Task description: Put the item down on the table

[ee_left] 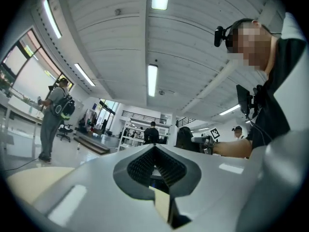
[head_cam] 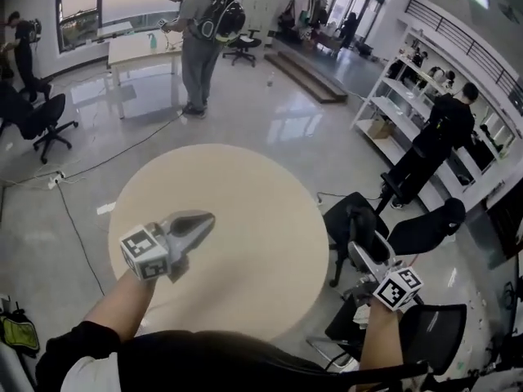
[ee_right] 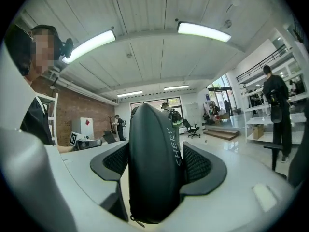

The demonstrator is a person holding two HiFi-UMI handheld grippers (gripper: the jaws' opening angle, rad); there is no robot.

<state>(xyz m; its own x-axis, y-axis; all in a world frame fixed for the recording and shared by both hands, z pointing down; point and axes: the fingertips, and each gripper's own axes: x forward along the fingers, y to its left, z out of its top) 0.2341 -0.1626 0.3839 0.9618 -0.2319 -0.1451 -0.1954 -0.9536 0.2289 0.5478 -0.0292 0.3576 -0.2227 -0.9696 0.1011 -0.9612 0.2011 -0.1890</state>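
While the right gripper (head_cam: 359, 256) hangs beyond the right edge of the round beige worktop (head_cam: 245, 178), above black office chairs (head_cam: 425, 233), its jaws grip a black oval zip case (ee_right: 153, 168). Case stands on edge between the ribbed pads, white lettering down its side, zip pull at the bottom. Case is in the air, clear of the worktop. Left gripper (head_cam: 204, 219) is over the worktop's left part, jaws pressed together and holding nothing.
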